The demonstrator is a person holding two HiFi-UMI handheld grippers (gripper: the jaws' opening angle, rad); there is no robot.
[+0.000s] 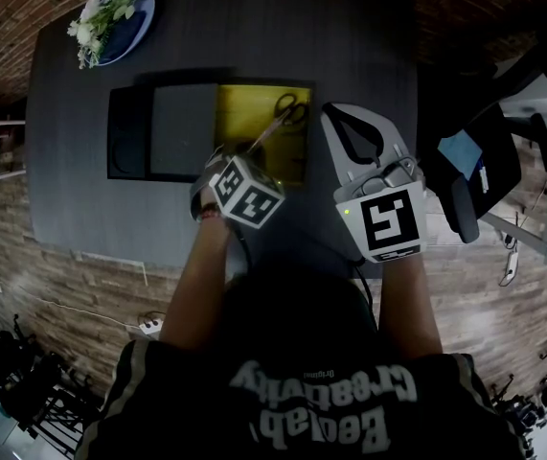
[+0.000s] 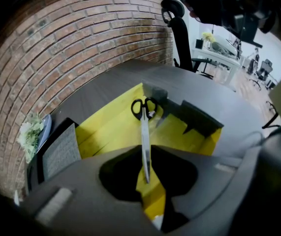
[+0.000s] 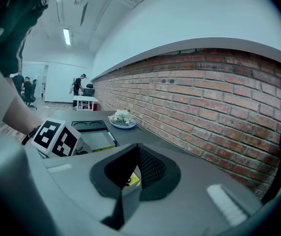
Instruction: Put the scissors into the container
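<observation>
- Left claw: jaws closed on the blade tips of the scissors, nothing else in them.
- Right claw: jaws together on nothing, idle over the desk, just right of the container.
- Risk 1: the grip is on the thin tip end only, and the handle weight hangs out front. The blades could pivot or slide out between the pads before a deliberate release.
- Risk 2: if they are let go from a height, the handles land first. The scissors could then bounce or prop against a wall instead of lying flat. I can't tell whether the handles already touch the yellow floor.
- Risk 3: the handles sit near the far wall, so pushing further forward could hang them on the rim.
- Position: the scissors run straight out from the left claw along its axis. The tips are between the jaws, the black handles at the far end over the yellow interior, and the blades are closed.
- Surroundings: the container is open-topped on the desk, with a grey panel just beside it on the left.
</observation>
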